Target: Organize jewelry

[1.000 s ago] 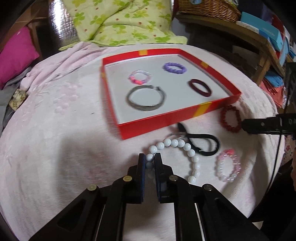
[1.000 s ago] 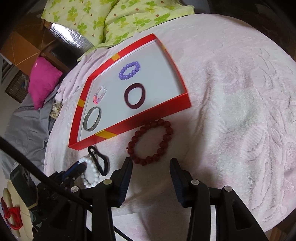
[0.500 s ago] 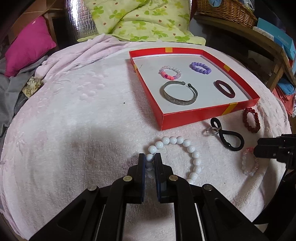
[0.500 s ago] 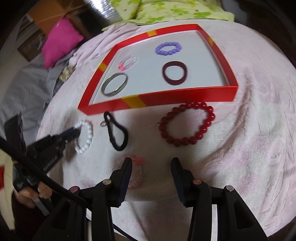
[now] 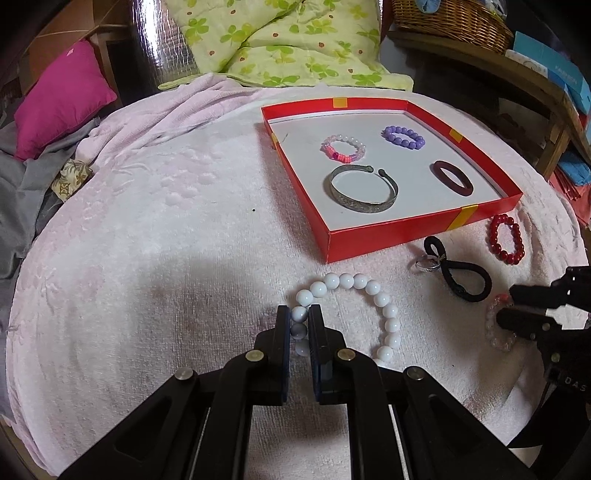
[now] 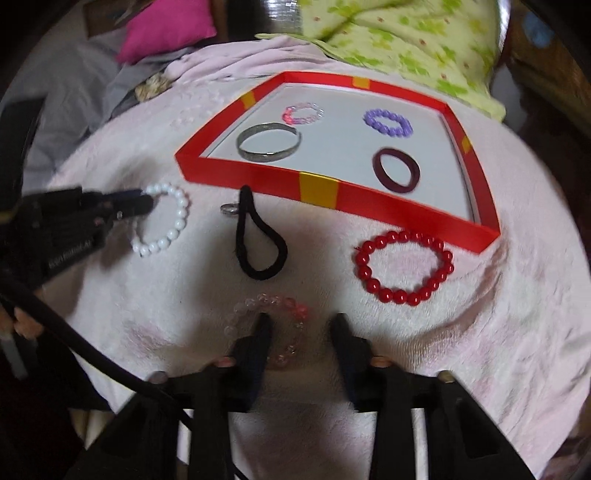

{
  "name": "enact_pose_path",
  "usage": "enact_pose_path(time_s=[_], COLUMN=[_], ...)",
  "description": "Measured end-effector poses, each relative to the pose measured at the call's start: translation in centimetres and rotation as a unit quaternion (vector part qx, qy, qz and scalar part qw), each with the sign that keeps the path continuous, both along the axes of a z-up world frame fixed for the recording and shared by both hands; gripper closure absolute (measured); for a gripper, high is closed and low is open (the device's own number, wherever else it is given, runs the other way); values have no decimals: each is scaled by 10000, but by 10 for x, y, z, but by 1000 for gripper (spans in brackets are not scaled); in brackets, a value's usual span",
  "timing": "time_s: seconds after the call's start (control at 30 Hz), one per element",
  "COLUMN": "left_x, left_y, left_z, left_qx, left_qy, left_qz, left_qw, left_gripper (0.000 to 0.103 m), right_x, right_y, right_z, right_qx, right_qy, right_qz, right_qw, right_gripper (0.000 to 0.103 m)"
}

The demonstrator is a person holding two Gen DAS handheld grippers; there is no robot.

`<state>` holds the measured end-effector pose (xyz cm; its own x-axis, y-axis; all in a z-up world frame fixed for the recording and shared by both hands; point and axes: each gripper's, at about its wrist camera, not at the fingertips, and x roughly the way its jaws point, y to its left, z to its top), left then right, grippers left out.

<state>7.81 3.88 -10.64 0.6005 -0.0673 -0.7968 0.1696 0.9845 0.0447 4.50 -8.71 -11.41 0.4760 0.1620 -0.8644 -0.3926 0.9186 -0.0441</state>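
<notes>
Jewelry lies partly in a red tray and partly loose on the pink blanket before it. White bead bracelet: on the blanket just off the tray's near-left corner, one bead pinched between the nearly closed fingers of the left gripper. Clear-and-pink bead bracelet: on the blanket nearest the right gripper, whose fingers stand wide apart and grip nothing; its left finger sits inside the loop, with part of the bracelet's right side between the two fingers. Black hair tie: between the white bracelet and the red bead bracelet, a small silver ring touching its upper end beside the tray wall. Red bead bracelet: near the tray's right front corner, just beside the wall. Tray contents, all apart from one another: silver bangle, dark maroon bangle, purple bead bracelet, pink-and-white bead bracelet. Surroundings: green floral quilt behind the tray, magenta pillow at far left, wicker basket on a wooden shelf at far right.
</notes>
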Motion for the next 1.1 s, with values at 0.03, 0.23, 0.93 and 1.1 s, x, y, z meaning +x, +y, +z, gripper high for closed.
enact_pose_path(time_s=[0.03, 0.23, 0.93, 1.1], left_x=[0, 0, 0, 3], left_y=[0, 0, -4, -1], left_z=[0, 0, -4, -5], left_qx=[3, 10, -7, -135], left_qy=[0, -3, 94, 134], left_qz=[3, 6, -68, -1], left_qw=[10000, 10000, 9999, 9998], left_gripper=[93, 93, 93, 93], right_x=[-1, -3, 25, 25], right_y=[2, 2, -76, -78], right_z=[0, 2, 11, 10], right_qx=[-46, -95, 2096, 2085], right_qy=[-49, -220, 485, 556], right_qz=[49, -18, -1346, -1372], right_qw=[10000, 9997, 9673, 9668], right_gripper=[86, 91, 94, 94])
